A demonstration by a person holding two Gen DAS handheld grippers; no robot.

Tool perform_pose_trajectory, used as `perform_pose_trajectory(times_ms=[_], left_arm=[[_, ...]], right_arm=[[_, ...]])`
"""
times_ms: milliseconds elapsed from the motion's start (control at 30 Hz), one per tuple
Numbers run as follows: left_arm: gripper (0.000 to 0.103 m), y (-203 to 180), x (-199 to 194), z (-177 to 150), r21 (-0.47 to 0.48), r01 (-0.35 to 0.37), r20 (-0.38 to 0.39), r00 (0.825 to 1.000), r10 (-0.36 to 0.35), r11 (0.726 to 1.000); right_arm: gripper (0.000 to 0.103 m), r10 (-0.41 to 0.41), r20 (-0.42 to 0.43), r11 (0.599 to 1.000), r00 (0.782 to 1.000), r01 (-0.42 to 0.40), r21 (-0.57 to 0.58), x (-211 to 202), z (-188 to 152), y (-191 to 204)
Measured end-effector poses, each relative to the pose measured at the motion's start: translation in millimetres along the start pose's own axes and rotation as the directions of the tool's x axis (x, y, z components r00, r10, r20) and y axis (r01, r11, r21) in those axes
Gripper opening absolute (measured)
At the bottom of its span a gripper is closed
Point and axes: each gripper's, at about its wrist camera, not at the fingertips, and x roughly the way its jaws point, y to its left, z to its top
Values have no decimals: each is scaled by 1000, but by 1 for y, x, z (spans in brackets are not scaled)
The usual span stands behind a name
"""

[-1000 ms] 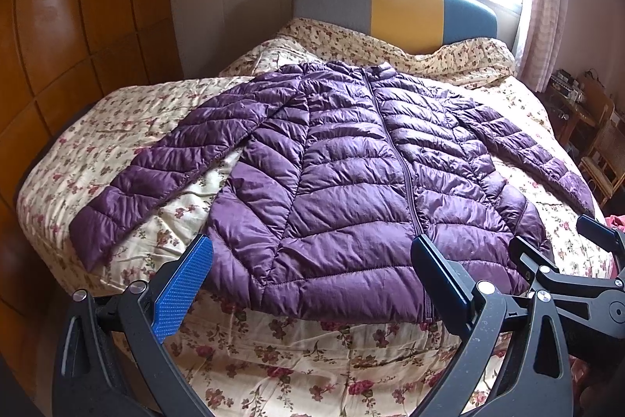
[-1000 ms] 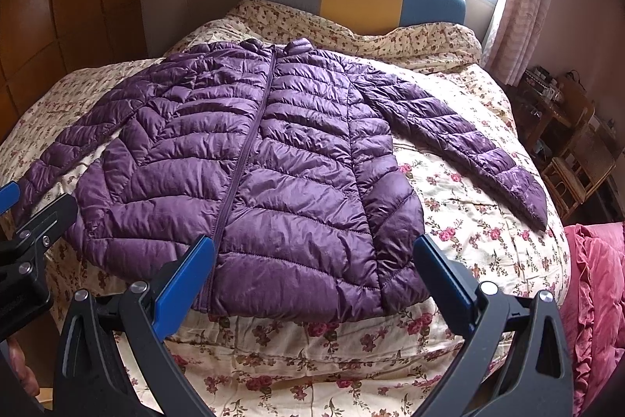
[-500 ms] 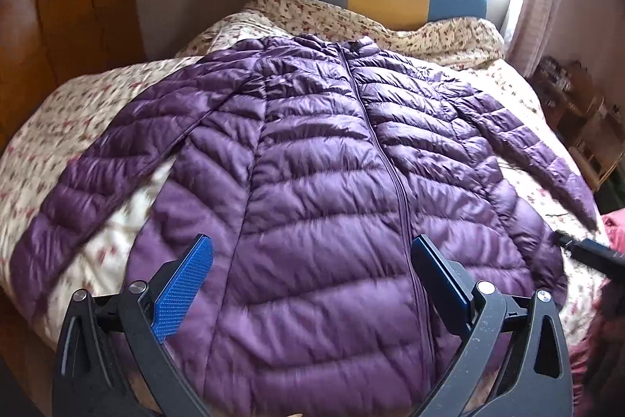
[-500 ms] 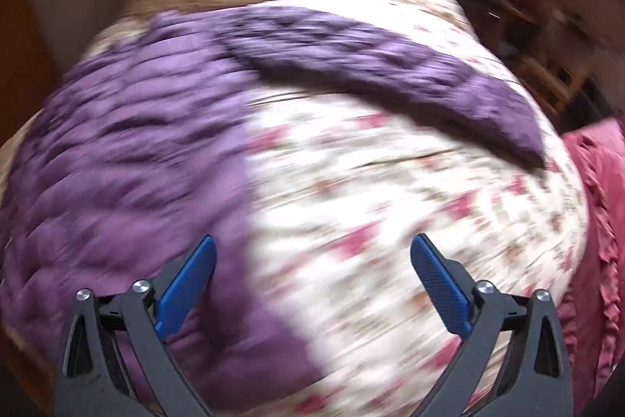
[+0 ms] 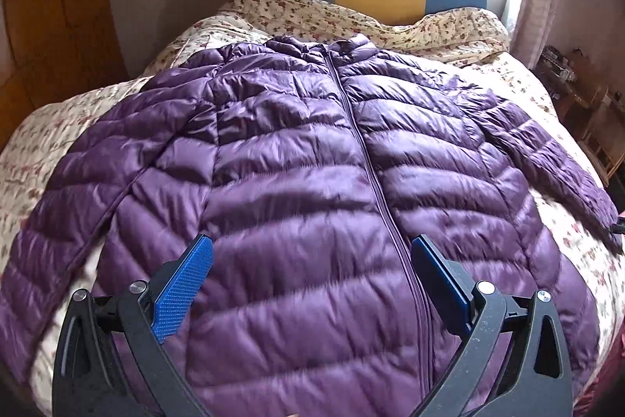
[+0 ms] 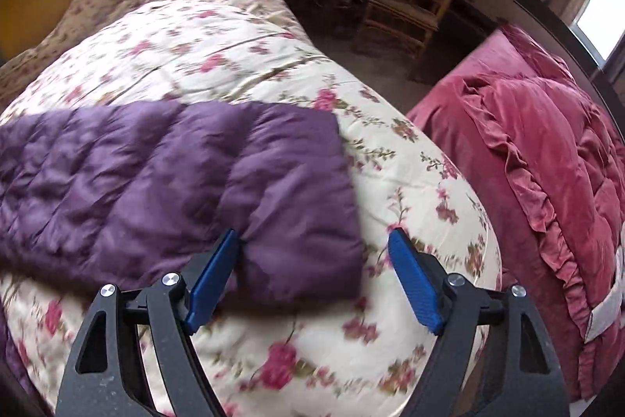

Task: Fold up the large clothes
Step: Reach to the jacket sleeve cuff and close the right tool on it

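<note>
A purple puffer jacket (image 5: 312,182) lies zipped and face-up on the floral quilt (image 5: 50,127); its hem is cut off below the left gripper (image 5: 310,256), whose jaws stand wide above its front, holding nothing. The right gripper (image 6: 312,245) is closing, the blurred sleeve cuff (image 6: 297,221) between its fingers, ungripped.

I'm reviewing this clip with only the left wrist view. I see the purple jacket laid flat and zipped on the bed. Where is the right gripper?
Observer: The right gripper is at the sleeve cuff. The cuff lies between its closing jaws, with one pad clear of it.
Operator: Is there anything beside the bed on that side?
Observer: A pink ruffled quilt lies beyond the edge of the floral bedspread.
</note>
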Motion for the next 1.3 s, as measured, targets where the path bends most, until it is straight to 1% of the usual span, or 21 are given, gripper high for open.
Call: perform_pose_trajectory(times_ms=[33,100,167,200,267,333,367,400,433,467,500,567,667,833,1067,1200,1300], left_arm=[[100,0,6,4,4,4,-1,1000,-4,1000],[100,-1,16,11,10,-14,-3,1000,14,1000],[100,1,27,19,16,-21,-5,1000,21,1000],[100,3,31,21,14,-34,-4,999,34,999],[100,6,38,26,15,-37,-2,999,37,999],[100,9,43,29,13,-45,-6,999,45,999],[100,11,46,31,11,-44,-12,999,44,999],[100,13,49,32,9,-56,-13,998,56,998],[100,15,50,32,10,-59,-14,998,59,998],[100,17,52,33,9,-55,-17,998,55,998],[100,18,53,33,6,-51,-19,999,51,999],[100,23,55,32,2,-46,-26,999,46,999],[100,29,54,30,-10,-36,-26,999,36,999],[100,40,55,34,-32,-24,-27,999,23,999],[100,42,56,43,-19,-30,-13,999,30,999],[100,47,61,49,-29,-20,-20,1000,19,999],[100,53,64,51,-42,-15,-21,1000,14,999]], right_arm=[[79,-4,-6,1000,1000,4,7,2,0,-3],[79,-4,-32,1000,999,5,14,10,3,-2],[79,9,-43,999,999,-8,31,14,2,0],[80,20,-47,999,999,-18,52,15,1,0],[81,41,-55,996,998,-36,87,21,4,2],[77,49,-57,994,997,-43,100,23,5,3],[69,60,-52,994,997,-55,94,22,6,5],[55,69,-49,995,996,-65,80,19,7,9],[45,84,-42,995,996,-81,66,18,9,12],[30,97,-41,994,994,-95,49,16,10,17],[19,91,-36,995,995,-90,29,14,11,25],[12,88,-24,996,996,-88,3,10,13,36],[9,85,13,996,996,-84,-38,-2,15,52],[8,99,108,985,989,-83,-148,-31,19,99],[8,165,202,955,965,-105,-279,-74,23,178],[8,221,237,928,946,-129,-351,-98,20,223],[8,266,247,902,932,-150,-405,-112,16,257]])
